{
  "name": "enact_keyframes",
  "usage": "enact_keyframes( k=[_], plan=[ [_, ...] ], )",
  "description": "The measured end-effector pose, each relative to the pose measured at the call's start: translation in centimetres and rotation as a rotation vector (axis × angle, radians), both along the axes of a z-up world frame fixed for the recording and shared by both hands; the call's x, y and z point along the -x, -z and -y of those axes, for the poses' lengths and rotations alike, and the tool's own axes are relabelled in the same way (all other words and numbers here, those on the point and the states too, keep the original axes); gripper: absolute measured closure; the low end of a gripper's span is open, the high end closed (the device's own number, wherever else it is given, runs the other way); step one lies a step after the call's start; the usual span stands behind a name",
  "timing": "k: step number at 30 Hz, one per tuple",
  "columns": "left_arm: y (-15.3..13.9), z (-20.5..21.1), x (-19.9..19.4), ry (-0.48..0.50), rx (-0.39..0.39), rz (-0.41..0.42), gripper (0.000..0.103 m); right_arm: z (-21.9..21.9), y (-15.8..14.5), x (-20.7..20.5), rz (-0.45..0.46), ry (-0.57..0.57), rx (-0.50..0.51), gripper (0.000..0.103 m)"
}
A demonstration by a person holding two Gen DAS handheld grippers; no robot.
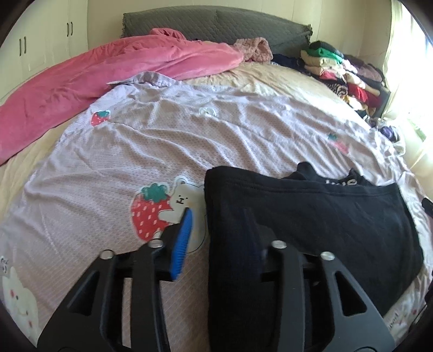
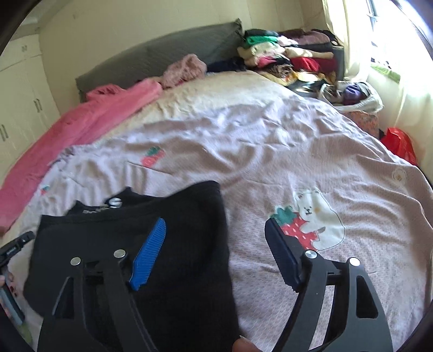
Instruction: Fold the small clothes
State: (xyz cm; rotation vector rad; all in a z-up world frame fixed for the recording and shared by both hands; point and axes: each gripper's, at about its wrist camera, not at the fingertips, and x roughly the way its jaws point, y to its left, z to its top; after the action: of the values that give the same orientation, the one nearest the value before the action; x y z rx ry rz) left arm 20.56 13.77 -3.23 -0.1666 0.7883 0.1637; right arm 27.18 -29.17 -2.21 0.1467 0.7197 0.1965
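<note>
A small black garment (image 1: pixel 311 230) lies partly folded on the pale lilac strawberry-print bedspread (image 1: pixel 189 135), with white lettering near its far edge. My left gripper (image 1: pixel 219 243) is open, its jaws straddling the garment's left edge; the blue left pad (image 1: pixel 182 243) lies on the bedspread and the right finger sits over the black cloth. In the right wrist view the garment (image 2: pixel 176 257) lies at lower left. My right gripper (image 2: pixel 216 254) is open, its jaws straddling the garment's right edge, blue pad (image 2: pixel 148 254) above the cloth, right finger over the bedspread (image 2: pixel 270 135).
A pink blanket (image 1: pixel 108 81) lies along the bed's far left. A grey headboard (image 1: pixel 216 24) stands behind. A pile of folded clothes (image 1: pixel 343 70) sits at the far right corner, also in the right wrist view (image 2: pixel 292 59). A red bag (image 2: pixel 400 143) lies beside the bed.
</note>
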Motion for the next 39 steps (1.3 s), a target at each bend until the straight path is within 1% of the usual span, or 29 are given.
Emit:
enact_keyframes(
  k=[2,3,5,7,8,12,13,14,15,21,25,29,30,35,39],
  plan=[
    [-0.8,-0.3,0.7,-0.004,0.005,0.012,0.061,0.0,-0.7,0.6,0.003,-0.027,-0.039,0.028],
    [-1.2,-0.5,1.0,-0.007,0.011,0.018,0.058,-0.1,-1.1,0.9,0.006,-0.037,-0.045,0.028],
    [-2.0,-0.9,1.8,-0.015,0.028,0.028,0.054,-0.5,-1.9,1.7,0.026,-0.058,-0.050,0.028],
    [-2.8,-1.3,2.5,-0.025,0.041,0.035,0.048,-1.2,-3.1,2.7,0.049,-0.092,-0.051,0.028],
    [-3.1,-1.4,2.8,-0.027,0.048,0.036,0.044,-1.4,-3.4,3.0,0.055,-0.098,-0.050,0.028],
    [-4.1,-1.6,4.0,-0.026,0.053,0.049,0.040,-3.2,-5.1,5.1,0.088,-0.172,-0.069,0.028],
    [-4.3,-1.6,4.3,-0.025,0.053,0.051,0.040,-3.6,-5.4,5.6,0.093,-0.185,-0.067,0.025],
    [-4.5,-1.7,4.6,-0.023,0.058,0.054,0.040,-4.1,-5.7,6.1,0.096,-0.197,-0.062,0.014],
    [-4.7,-1.7,4.8,-0.020,0.061,0.055,0.039,-4.7,-6.0,6.8,0.109,-0.210,-0.058,0.013],
    [-5.5,-1.4,5.7,-0.010,0.063,0.057,0.031,-8.0,-7.2,9.3,0.135,-0.300,-0.032,0.013],
    [-6.0,-1.2,6.2,0.005,0.049,0.051,0.030,-10.0,-7.9,10.2,0.148,-0.339,-0.005,0.011],
    [-6.4,-1.0,6.8,0.015,0.050,0.056,0.020,-11.6,-9.0,11.0,0.173,-0.372,0.012,0.010],
    [-6.6,-1.0,7.0,0.016,0.047,0.059,0.019,-12.0,-9.3,11.2,0.181,-0.382,0.015,0.010],
    [-6.8,-0.9,7.3,0.021,0.046,0.065,0.016,-14.1,-10.3,12.1,0.208,-0.426,0.043,0.010],
    [-6.8,-1.0,7.3,0.018,0.050,0.065,0.014,-16.4,-9.6,12.4,0.210,-0.479,0.085,0.009]
  ],
)
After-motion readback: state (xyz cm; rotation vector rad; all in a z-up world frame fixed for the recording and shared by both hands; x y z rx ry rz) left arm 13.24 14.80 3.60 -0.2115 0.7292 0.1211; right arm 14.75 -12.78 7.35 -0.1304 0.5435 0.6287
